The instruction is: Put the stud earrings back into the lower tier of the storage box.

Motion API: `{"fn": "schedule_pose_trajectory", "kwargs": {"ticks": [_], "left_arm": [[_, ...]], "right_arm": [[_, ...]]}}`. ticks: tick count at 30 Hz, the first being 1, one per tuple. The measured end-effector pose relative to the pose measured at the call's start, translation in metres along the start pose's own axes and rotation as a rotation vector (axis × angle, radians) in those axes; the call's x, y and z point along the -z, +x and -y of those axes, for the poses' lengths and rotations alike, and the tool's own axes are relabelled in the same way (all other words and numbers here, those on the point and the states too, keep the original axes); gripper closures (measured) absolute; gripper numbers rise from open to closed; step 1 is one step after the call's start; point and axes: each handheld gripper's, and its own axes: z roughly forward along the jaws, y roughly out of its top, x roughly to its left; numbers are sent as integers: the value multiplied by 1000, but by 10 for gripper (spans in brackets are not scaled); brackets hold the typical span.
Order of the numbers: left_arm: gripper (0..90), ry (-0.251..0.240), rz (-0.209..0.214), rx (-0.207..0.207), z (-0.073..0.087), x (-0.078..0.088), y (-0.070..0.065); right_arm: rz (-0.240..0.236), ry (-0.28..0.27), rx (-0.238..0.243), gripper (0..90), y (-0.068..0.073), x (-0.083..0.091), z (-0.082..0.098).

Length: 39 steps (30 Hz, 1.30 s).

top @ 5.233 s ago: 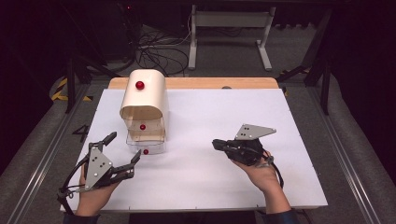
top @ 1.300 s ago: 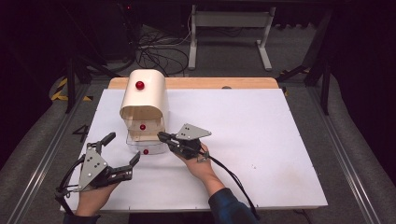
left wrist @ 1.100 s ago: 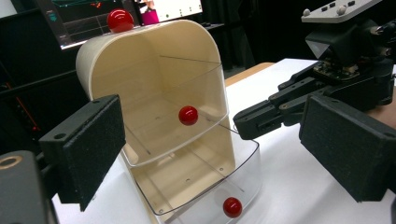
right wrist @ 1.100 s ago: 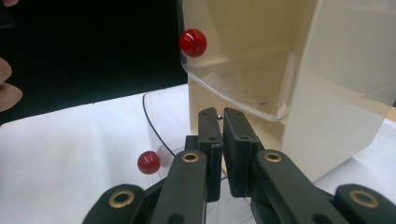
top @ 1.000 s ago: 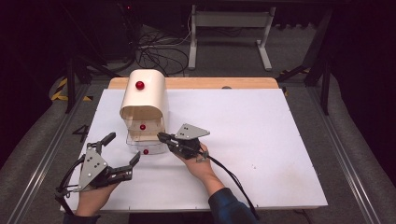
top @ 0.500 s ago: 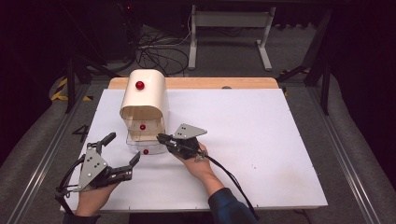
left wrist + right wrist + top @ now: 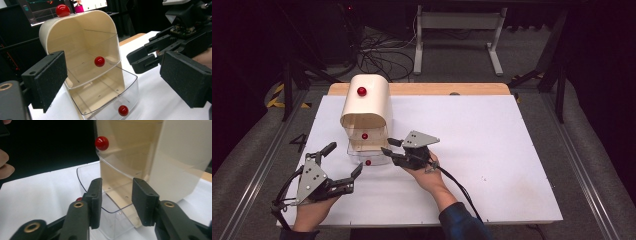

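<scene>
No brand, label or readable writing on the cream cabinet (image 7: 367, 107) or its drawers. Rounded on top, smooth plastic, standing at the left of the white table (image 7: 492, 165); a red knob (image 7: 361, 91) on the curved top. Two clear plastic drawers in front: upper drawer (image 7: 100, 67) pushed almost in, with a round red knob (image 7: 99, 61); lower drawer (image 7: 110, 100) pulled out toward the table's near edge, thin see-through walls with rounded corners, its own red knob (image 7: 123, 110) low on the front.

Right gripper (image 7: 387, 146) just beside the lower drawer's right front corner, black jaws pointing at it, apart by a moderate gap and just been opening; nothing pressed between the pads. In the right gripper view, the drawer's clear rim (image 7: 110, 211) seen through the gap between the jaws, beyond the pads, the lower red knob peeking out behind the left jaw. Grey three-cornered plate on top, cable trailing back along the sleeve.

Left gripper (image 7: 346, 162) in front and to the left of the cabinet, near the lower drawer but not touching it, jaws spread wide, rough black foam pads (image 7: 51, 73) square and flat, empty between them.
</scene>
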Motion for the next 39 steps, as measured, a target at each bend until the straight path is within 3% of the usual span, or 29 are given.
{"fn": "schedule_pose_trajectory", "kwargs": {"ticks": [20,39], "left_arm": [[77,6,0,-7,0,0,-1],[56,6,-6,-7,-1,-1,-4]], "right_arm": [[21,3,-7,373,-2,38,-14],[124,54,-41,191,-7,80,-16]]}}
